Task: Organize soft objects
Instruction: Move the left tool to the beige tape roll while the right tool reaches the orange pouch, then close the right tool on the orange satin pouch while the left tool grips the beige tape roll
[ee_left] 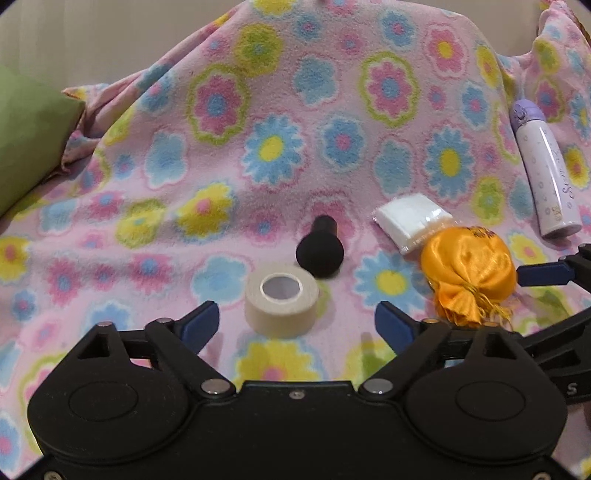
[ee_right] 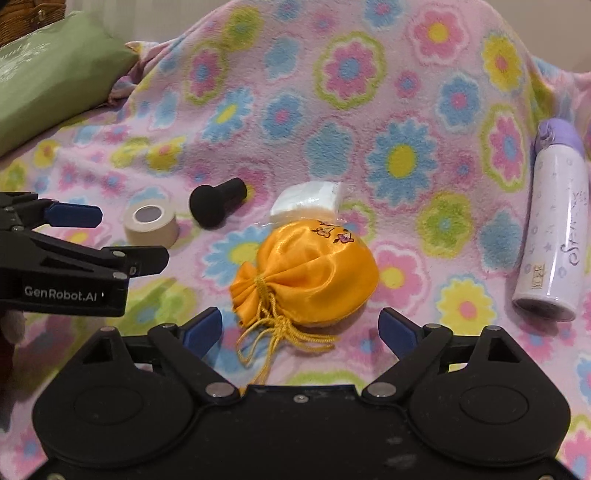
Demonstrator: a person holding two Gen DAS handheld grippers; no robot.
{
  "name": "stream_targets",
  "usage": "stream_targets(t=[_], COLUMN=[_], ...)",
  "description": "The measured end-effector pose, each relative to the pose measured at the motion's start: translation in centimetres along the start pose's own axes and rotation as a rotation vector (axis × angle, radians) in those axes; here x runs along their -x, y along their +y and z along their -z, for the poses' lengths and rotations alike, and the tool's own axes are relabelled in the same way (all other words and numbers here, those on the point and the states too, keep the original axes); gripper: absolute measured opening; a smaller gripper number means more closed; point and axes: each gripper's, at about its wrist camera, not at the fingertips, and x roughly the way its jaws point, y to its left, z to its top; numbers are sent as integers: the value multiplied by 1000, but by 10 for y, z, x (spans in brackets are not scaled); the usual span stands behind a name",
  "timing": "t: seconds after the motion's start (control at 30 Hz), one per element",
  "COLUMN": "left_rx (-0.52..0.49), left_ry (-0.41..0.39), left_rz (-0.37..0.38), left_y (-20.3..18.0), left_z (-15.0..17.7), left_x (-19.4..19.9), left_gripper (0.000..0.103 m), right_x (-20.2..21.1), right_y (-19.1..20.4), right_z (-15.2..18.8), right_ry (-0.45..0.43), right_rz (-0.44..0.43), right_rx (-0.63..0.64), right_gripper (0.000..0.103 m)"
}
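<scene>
A beige tape roll (ee_left: pixel 281 304) lies on the flowered fleece blanket (ee_left: pixel 332 110), just ahead of my open left gripper (ee_left: pixel 297 321), whose blue pads do not touch it. Behind the roll lie a black mushroom-shaped foam piece (ee_left: pixel 319 251) and a white packet of pads (ee_left: pixel 410 219). An orange satin drawstring pouch (ee_right: pixel 310 273) sits right before my open right gripper (ee_right: pixel 301 325). Its tassel cords trail between the fingers, and the pads stand apart from it. The white packet (ee_right: pixel 306 203) touches the pouch's far side.
A white and purple bottle (ee_right: pixel 554 229) lies on its side at the right. A green pillow (ee_right: pixel 48 74) rests at the far left, with a wicker basket (ee_right: pixel 33 14) behind it. The blanket rises into a hump at the back.
</scene>
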Motion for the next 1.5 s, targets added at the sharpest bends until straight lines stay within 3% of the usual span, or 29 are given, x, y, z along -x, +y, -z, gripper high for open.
stream_targets(t=[0.1, 0.2, 0.33, 0.37, 0.4, 0.5, 0.83, 0.93, 1.0, 1.13, 1.3, 1.5], left_rx=[14, 39, 16, 20, 31, 69, 56, 57, 42, 20, 67, 65], left_ry=[6, 37, 70, 74, 87, 162, 162, 146, 125, 102, 80, 80], left_rz=[-7, 23, 68, 71, 73, 66, 58, 67, 57, 43, 23, 16], left_y=[3, 7, 4, 4, 5, 10, 8, 9, 7, 4, 12, 11], left_z=[-3, -4, -5, -5, -6, -9, -9, -9, -7, -5, -4, -6], left_x=[-12, -22, -30, -31, -35, -48, -48, -47, -43, -39, -34, -35], left_gripper=[90, 90, 90, 92, 100, 100, 99, 95, 85, 75, 57, 56], right_x=[-5, -13, -29, -31, -31, -33, -36, -36, -35, -32, -27, -19], right_y=[2, 3, 1, 0, -2, -5, -4, -5, -8, -14, -20, -39], right_z=[-4, -9, -11, -11, -11, -11, -10, -10, -8, -7, -4, 0], right_ry=[-5, -8, 33, 35, 36, 44, 53, 48, 40, 21, -5, -56], right_rz=[-14, -20, -41, -46, -51, -62, -65, -69, -78, -88, -77, -104], right_rx=[25, 43, 31, 24, 14, -7, -7, -16, -31, -64, -100, -217], right_gripper=[92, 98, 99, 100, 100, 102, 103, 103, 103, 100, 88, 70])
